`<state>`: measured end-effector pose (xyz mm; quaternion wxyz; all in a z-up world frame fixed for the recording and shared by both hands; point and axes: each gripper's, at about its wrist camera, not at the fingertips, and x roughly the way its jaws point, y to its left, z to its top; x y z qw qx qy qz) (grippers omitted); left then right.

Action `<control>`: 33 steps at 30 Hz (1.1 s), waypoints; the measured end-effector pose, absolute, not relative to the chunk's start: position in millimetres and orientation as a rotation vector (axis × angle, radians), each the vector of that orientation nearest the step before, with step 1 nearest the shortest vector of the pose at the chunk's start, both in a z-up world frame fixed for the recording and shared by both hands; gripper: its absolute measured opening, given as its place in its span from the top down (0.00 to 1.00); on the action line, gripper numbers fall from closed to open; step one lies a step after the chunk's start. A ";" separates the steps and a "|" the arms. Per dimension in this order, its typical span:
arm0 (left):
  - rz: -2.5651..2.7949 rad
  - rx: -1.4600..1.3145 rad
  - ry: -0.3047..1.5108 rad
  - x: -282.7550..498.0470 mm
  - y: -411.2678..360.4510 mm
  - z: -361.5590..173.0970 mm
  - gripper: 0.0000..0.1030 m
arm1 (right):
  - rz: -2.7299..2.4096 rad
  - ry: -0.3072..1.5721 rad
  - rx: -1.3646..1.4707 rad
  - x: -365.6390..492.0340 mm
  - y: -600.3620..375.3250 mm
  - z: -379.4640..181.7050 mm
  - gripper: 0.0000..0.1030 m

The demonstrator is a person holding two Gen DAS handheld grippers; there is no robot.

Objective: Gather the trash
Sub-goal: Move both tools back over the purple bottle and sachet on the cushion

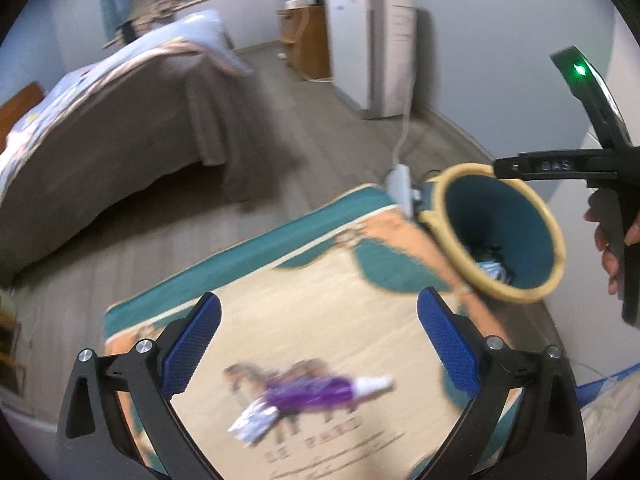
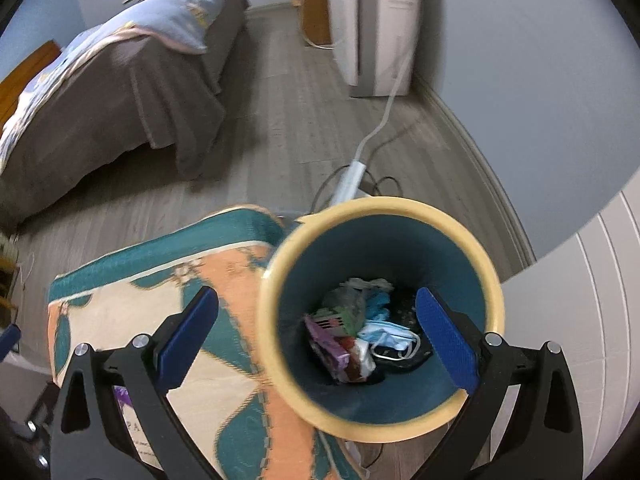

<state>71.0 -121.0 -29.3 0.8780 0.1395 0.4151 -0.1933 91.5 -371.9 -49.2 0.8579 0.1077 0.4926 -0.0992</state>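
A purple and white wrapper (image 1: 308, 398) lies on a patterned blanket (image 1: 320, 300) that covers a low surface. My left gripper (image 1: 320, 344) is open just above it, with the wrapper between and below the blue pads (image 1: 192, 344). A teal bin with a yellow rim (image 2: 276, 344) stands at the blanket's right edge and also shows in the left wrist view (image 1: 556, 240). It holds several pieces of trash (image 2: 360, 340), among them a blue mask. My right gripper (image 2: 320, 340) is open over the bin's mouth and empty; it appears in the left wrist view (image 1: 600, 168) too.
A bed (image 1: 100, 128) with a brown cover stands at the left. A white appliance (image 1: 372, 48) stands by the far wall, with its cable and power strip (image 2: 352, 180) on the wood floor behind the bin. A white panelled door (image 2: 580, 340) is at the right.
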 end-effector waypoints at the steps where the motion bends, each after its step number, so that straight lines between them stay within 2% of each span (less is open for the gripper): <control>1: -0.383 0.280 0.867 69.0 -108.8 -28.8 0.05 | -0.193 1.034 0.212 92.7 -364.3 -47.4 0.06; 9: -0.213 0.196 0.913 55.9 -26.0 -45.5 0.05 | 0.019 0.987 0.030 98.0 -289.3 -42.3 0.06; 14: -0.138 0.167 0.901 58.1 11.8 -52.6 0.05 | 0.154 1.020 -0.095 96.7 -235.3 -55.1 0.06; 24: -0.100 0.223 0.971 61.9 45.2 -82.0 0.05 | 0.331 1.145 -0.296 87.8 -144.5 -98.9 0.06; 33: -0.137 0.236 1.011 63.0 53.0 -92.3 0.05 | 0.352 1.259 -0.361 90.4 -119.6 -139.0 0.06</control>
